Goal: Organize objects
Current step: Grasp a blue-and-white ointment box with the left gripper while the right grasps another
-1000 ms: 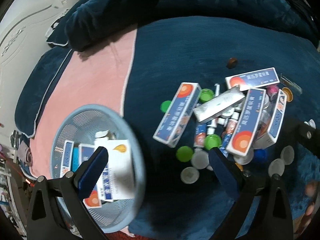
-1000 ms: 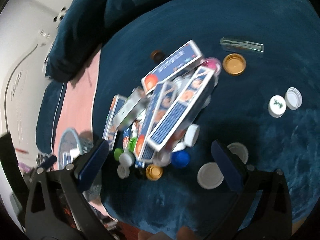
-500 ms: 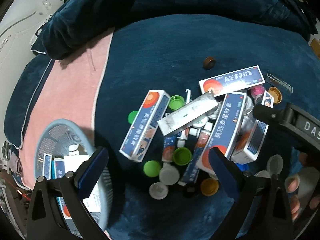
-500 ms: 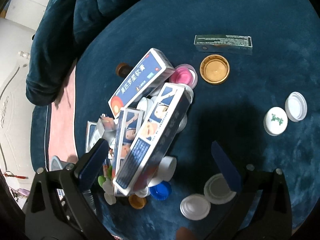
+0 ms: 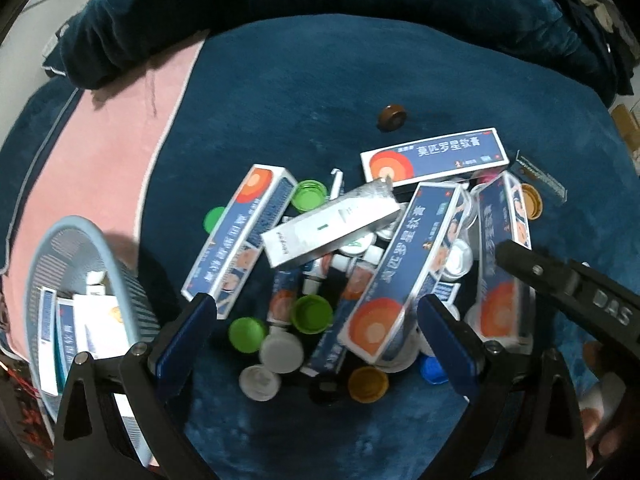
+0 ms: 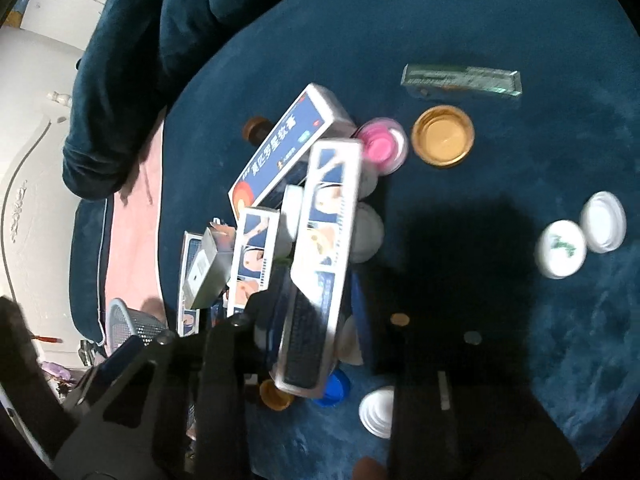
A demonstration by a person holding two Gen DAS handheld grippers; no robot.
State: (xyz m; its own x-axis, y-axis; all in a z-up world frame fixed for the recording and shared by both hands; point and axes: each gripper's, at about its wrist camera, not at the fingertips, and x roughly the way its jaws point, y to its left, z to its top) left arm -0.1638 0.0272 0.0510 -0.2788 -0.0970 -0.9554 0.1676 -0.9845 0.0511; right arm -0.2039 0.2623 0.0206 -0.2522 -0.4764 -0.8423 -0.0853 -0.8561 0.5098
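Over the pile, right hand-held gripper [image 6: 320,320] freshly clenched on blue carton [image 6: 320,264], left hand-held gripper [image 5: 316,328] released.

A dark blue plush blanket [image 5: 320,92] covers the surface; pink sheet [image 5: 100,152] at 9 o'clock, white furniture [image 6: 28,152] behind.

Navy-and-orange boxes [image 5: 404,276], silver box [image 5: 332,228], green caps [image 5: 311,314], pale blue basket [image 5: 100,248], teal blanket [image 5: 320,100], pink sheet [image 5: 100,140]

The basket [image 5: 120,280] is cut by the frame edge; box [image 6: 320,264] print is blurred.
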